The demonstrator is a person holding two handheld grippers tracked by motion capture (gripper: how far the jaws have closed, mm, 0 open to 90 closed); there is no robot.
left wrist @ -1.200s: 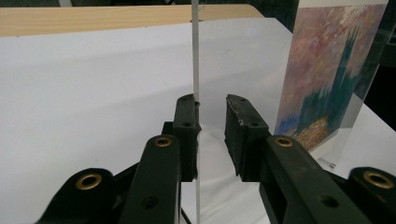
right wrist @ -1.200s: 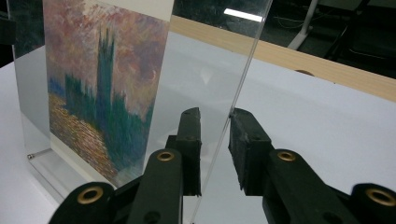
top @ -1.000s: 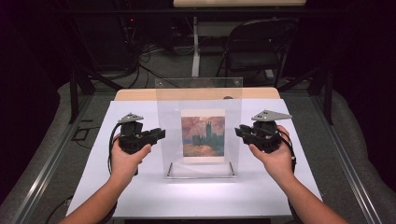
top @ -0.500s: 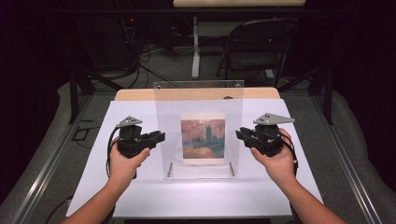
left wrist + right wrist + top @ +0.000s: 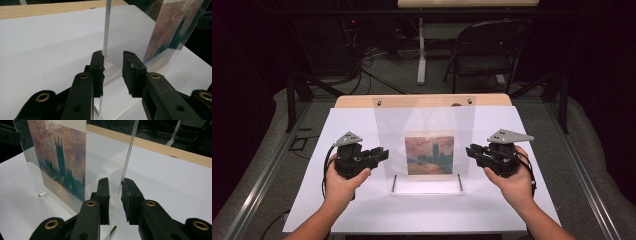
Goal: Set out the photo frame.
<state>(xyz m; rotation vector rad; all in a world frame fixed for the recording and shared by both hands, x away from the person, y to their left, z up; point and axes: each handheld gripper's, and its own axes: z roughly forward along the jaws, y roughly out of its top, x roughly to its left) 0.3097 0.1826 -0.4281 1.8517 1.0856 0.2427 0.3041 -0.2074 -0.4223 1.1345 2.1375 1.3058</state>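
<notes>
High view: clear frame with a painted print stands upright mid-table. Left gripper and right gripper flank its side edges, jaws spread, each straddling an edge, not yet clamped. Judged: approach done; grip and lift remain.

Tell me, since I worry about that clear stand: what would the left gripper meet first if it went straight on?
The left gripper would meet the clear acrylic frame: its side edge already stands between the open jaws, close by one pad.
</notes>
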